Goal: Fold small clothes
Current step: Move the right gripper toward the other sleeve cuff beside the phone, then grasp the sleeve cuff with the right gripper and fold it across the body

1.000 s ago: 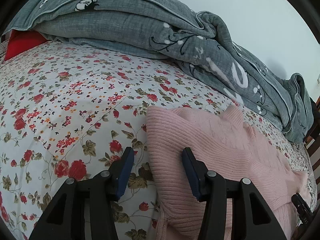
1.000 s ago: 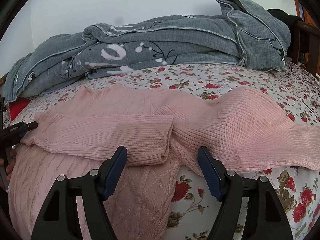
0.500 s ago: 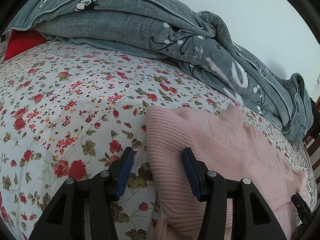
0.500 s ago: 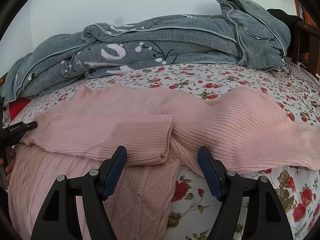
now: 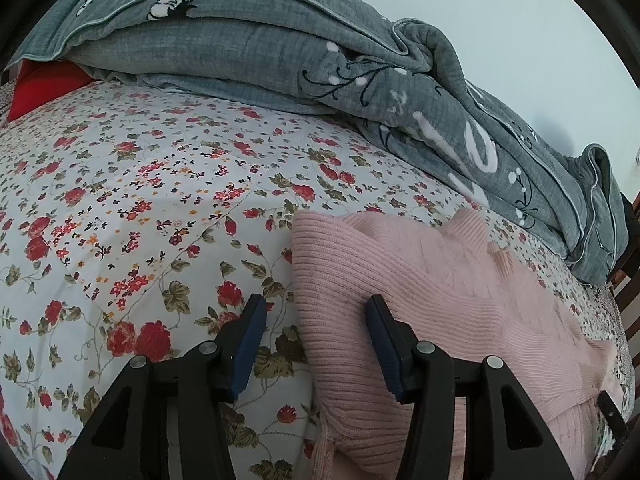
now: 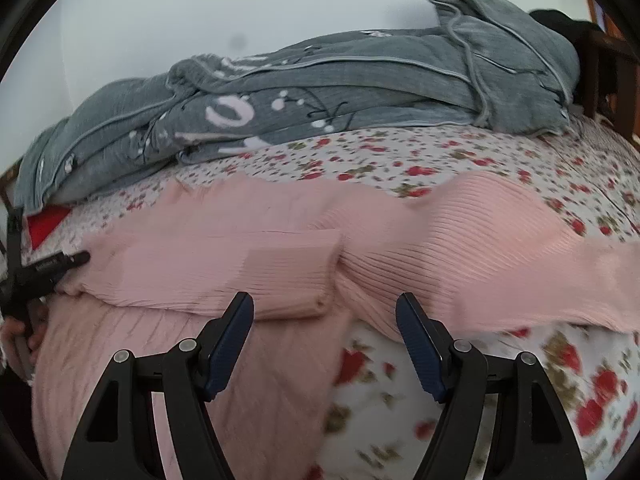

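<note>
A pink knit sweater (image 6: 224,264) lies spread on the floral bed sheet (image 5: 140,220). One ribbed sleeve is folded across its body and ends in a cuff (image 6: 320,276). The other sleeve (image 6: 520,256) stretches out to the right. My right gripper (image 6: 324,304) hovers open just in front of that cuff, touching nothing. In the left wrist view the sweater (image 5: 400,280) has its folded left edge between the fingers of my left gripper (image 5: 316,320), which stands open, its pads off the cloth. The left gripper (image 6: 52,268) also shows at the left edge of the right wrist view, held by a hand (image 6: 20,328).
A rumpled grey blanket (image 5: 280,60) runs along the far side of the bed against a pale wall. A red pillow (image 5: 44,88) peeks out under its left end. A dark wooden bed frame (image 6: 612,80) stands at the right. Bare sheet lies left of the sweater.
The right wrist view has gone blurred and shifted a little. The sweater, the folded sleeve and both grippers' jaws look the same as before.
</note>
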Motion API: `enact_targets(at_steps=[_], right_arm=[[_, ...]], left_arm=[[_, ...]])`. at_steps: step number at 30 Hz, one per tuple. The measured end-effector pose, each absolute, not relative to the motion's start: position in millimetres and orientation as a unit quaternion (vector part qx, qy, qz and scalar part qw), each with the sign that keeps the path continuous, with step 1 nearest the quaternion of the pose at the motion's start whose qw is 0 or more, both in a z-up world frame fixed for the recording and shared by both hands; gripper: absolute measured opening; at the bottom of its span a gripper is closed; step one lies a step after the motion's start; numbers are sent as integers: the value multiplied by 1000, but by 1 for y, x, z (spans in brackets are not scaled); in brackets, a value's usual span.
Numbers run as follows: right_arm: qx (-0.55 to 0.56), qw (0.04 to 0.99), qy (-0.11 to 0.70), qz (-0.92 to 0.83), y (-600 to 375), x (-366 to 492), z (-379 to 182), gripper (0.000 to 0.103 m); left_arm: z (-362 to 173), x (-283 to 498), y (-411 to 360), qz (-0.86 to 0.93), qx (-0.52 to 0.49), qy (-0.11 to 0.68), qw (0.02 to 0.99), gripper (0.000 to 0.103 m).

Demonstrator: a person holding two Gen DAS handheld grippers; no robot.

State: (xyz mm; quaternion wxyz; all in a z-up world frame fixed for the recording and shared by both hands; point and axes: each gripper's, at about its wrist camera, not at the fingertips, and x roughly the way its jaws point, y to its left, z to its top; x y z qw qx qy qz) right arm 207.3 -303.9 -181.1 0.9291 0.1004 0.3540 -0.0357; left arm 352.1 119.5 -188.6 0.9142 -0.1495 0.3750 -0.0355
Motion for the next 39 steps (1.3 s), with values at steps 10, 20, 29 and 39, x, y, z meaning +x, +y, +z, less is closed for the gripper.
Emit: enact_targets(at_steps=[10, 20, 29, 39], right_arm=[[149, 913, 326, -194, -423, 104, -166, 77], [239, 893, 292, -245, -529, 37, -183, 64], [274, 891, 272, -237, -560, 57, -181, 63], [234, 891, 262, -289, -574, 83, -169, 8]], left_arm=[[-189, 353, 119, -32, -143, 376, 915, 52], [-189, 352, 118, -30, -139, 377, 915, 53], [-190, 353, 118, -31, -140, 377, 915, 53], [-190, 352, 120, -41, -150, 376, 913, 56]])
